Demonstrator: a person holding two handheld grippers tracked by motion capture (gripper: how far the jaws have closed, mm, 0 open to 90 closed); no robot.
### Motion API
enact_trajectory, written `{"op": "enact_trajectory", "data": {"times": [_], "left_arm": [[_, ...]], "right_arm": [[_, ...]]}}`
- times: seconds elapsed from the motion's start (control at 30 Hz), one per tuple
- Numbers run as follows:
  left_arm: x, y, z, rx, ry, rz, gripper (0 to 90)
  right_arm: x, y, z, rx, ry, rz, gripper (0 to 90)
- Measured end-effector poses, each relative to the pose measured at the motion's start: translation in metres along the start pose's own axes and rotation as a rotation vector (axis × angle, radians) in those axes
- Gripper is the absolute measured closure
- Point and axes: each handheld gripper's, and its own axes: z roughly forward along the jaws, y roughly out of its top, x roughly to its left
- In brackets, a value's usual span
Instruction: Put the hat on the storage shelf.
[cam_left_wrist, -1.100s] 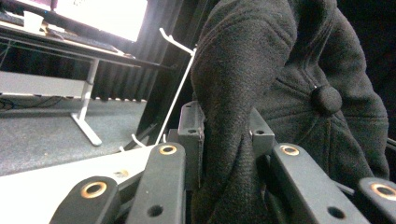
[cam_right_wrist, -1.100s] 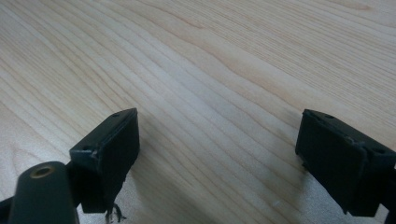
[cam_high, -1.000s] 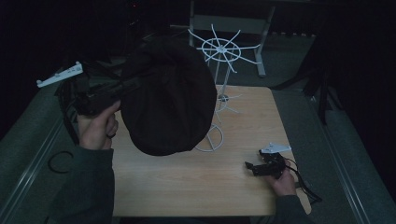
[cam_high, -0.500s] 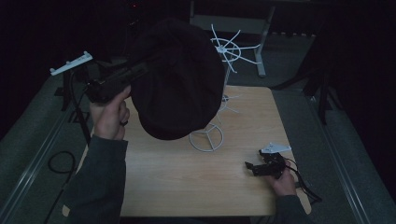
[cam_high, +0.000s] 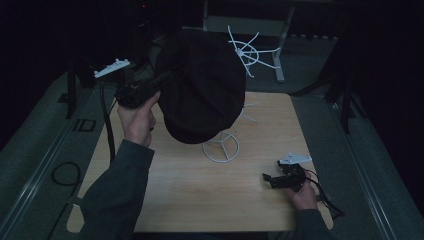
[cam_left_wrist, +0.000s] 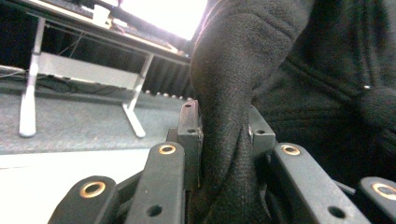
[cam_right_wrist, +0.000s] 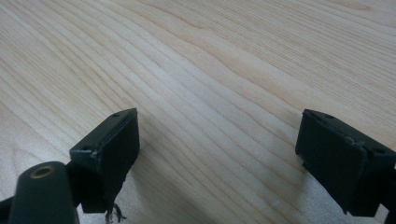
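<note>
Left gripper (cam_high: 165, 80) pinches black hat (cam_high: 205, 85) above white stand (cam_high: 221, 147); right gripper (cam_high: 272, 178) spread. Center hat over stand, lower slowly.

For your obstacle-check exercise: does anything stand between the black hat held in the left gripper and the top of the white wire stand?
Nothing visible does. The left gripper holds the black hat raised beside the white wire stand, whose spoked top is bare.

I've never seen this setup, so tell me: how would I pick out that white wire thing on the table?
Start at the wooden table and look to its middle, under the black hat held up by the left claw. The wire stand has a ring foot there and thin spokes on top, the one white wiry thing among dark shapes.
</note>
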Motion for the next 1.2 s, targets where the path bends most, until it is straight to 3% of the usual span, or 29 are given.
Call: {"op": "enact_trajectory", "data": {"times": [0.1, 0.17, 0.4, 0.63, 0.87, 0.9, 1.0, 1.2], "left_arm": [[-0.001, -0.004, 0.003, 0.017, 0.016, 0.014, 74.8], [0.005, -0.014, 0.01, 0.059, 0.038, -0.011, 74.9], [0.011, -0.023, 0.015, 0.077, 0.057, -0.016, 73.7], [0.01, -0.023, 0.016, 0.091, 0.036, -0.022, 68.7], [0.012, -0.023, 0.015, 0.098, 0.03, -0.037, 55.8], [0.011, -0.021, 0.013, 0.09, 0.035, -0.044, 49.9], [0.011, -0.02, 0.01, 0.079, 0.039, -0.047, 43.2], [0.013, -0.015, -0.001, 0.066, 0.078, -0.017, 38.4]], "right_arm": [[0.0, 0.0, 0.0, 0.0, -0.001, 0.0, 13.5], [0.0, 0.0, 0.0, 0.001, -0.001, 0.0, 13.5], [0.0, 0.0, 0.0, 0.001, -0.001, 0.001, 13.5], [0.0, 0.0, 0.0, 0.0, -0.001, 0.0, 13.5], [0.0, 0.0, 0.0, 0.001, -0.001, 0.001, 13.5], [0.0, 0.0, 0.0, 0.001, 0.0, 0.001, 13.5], [0.0, 0.0, 0.0, 0.001, 0.0, 0.001, 13.5], [0.0, 0.0, 0.0, 0.001, 0.0, 0.001, 13.4]]}}
